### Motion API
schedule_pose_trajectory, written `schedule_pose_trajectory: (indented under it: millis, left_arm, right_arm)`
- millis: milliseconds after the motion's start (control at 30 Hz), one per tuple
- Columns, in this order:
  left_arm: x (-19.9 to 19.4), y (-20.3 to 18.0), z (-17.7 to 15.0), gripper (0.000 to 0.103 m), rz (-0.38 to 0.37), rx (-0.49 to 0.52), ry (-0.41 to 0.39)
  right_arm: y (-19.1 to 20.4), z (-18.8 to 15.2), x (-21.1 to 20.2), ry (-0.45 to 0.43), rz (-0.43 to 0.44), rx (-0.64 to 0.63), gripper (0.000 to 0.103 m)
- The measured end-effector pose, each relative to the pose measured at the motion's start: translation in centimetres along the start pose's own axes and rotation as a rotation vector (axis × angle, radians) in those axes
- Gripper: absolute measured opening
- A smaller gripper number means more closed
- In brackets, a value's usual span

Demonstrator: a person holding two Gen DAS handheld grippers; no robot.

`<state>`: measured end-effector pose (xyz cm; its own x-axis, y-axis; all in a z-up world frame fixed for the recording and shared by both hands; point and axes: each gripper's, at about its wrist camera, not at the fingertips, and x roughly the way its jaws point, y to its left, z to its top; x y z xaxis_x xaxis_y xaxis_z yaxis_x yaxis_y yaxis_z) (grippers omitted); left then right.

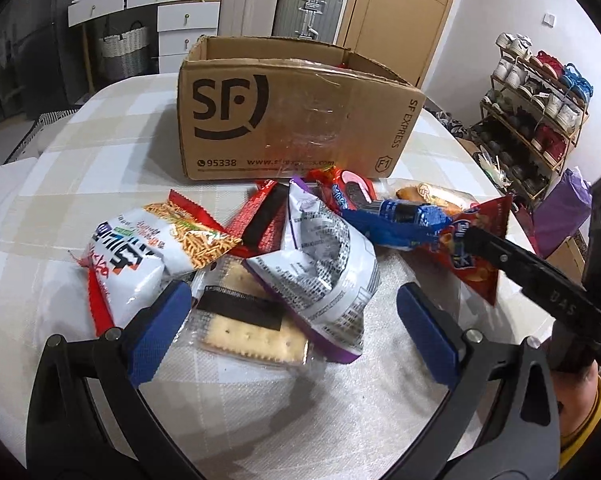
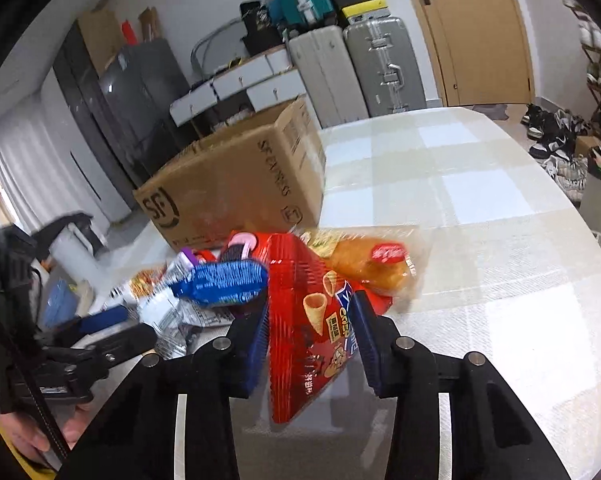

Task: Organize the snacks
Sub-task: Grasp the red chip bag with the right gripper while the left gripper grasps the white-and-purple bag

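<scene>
Left wrist view: left gripper point(image 1: 294, 320) spread wide with nothing between its blue pads point(image 1: 158, 336), low over a checked tablecloth point(image 1: 80, 168); just past the fingertips, a clear-wrapped cracker pack point(image 1: 252, 340) flat on the cloth, half covered by a crumpled silver and purple bag point(image 1: 328, 264); left of those, a white bag of noodle sticks point(image 1: 140, 248); behind, a red wrapper point(image 1: 266, 216) and a blue packet point(image 1: 400, 220); farther right, a wrapped bread roll point(image 1: 432, 194); at the far side of the pile, an open SF cardboard box point(image 1: 292, 112) upright on the table; at right, the right gripper point(image 1: 470, 246) clamped on a red cone-snack bag point(image 1: 476, 252), lifted clear of the cloth.

Right wrist view: right gripper point(image 2: 310, 334) nearly closed, blue pads point(image 2: 364, 332) pressing both sides of the red cone-snack bag point(image 2: 304, 316), bag upright between them; blue packet point(image 2: 224, 282) just left, bread roll point(image 2: 368, 264) just behind; cardboard box point(image 2: 236, 184) far left; left gripper point(image 2: 112, 320) at the left edge, blurred, opening hard to judge here.
</scene>
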<state>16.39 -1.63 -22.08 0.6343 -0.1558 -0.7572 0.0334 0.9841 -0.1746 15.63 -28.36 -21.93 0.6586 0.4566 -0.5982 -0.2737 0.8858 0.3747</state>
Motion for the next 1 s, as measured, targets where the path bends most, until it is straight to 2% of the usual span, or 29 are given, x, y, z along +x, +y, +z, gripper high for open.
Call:
schedule_pose_trajectory:
  millis: [33,67,100,133,167,267,300,467,533,800,1000]
  left_arm:
    - [0.2,0.0,0.1,0.101,-0.008,-0.002,0.001]
    - [0.6,-0.1,0.3,0.093,-0.028,-0.002,0.001]
    - [0.9,0.0,0.3,0.083,-0.038,0.002,0.002]
    - [1.6,0.0,0.4,0.067,-0.052,0.007,0.017]
    - [1.8,0.2,0.4,0.061,-0.091,-0.001,0.027]
    - [2.3,-0.3,0.9,0.051,-0.105,-0.001,0.022]
    - [2.5,-0.4,1.0,0.044,-0.1,0.003,0.021]
    - [2.9,-0.5,1.2,0.037,-0.123,-0.008,0.017]
    - [2.6,-0.8,1.2,0.036,-0.124,0.0,0.004]
    - [-0.4,-0.7,0.3,0.035,-0.12,0.015,-0.03]
    - [-4.3,0.3,-0.7,0.035,-0.121,0.012,-0.068]
  right_arm:
    - [-0.2,0.0,-0.1,0.002,0.011,0.009,0.04]
    - [-0.4,-0.1,-0.2,0.001,0.02,0.021,0.04]
    - [-0.7,-0.1,-0.4,-0.008,0.029,0.034,0.04]
    - [-0.8,-0.1,-0.5,-0.01,0.039,0.04,0.04]
    - [-0.7,-0.2,-0.7,-0.012,0.044,0.042,0.04]
    - [-0.8,-0.2,-0.9,-0.018,0.067,0.044,0.04]
    - [-0.8,-0.3,-1.0,-0.019,0.073,0.047,0.04]
    - [-1.0,-0.4,-1.6,-0.046,0.096,0.065,0.038]
    - [-0.8,-0.4,-1.7,-0.052,0.102,0.053,0.033]
    - [-0.8,-0.4,-1.9,-0.056,0.123,0.05,0.029]
    - [-1.0,-0.6,-2.6,-0.058,0.158,0.077,0.026]
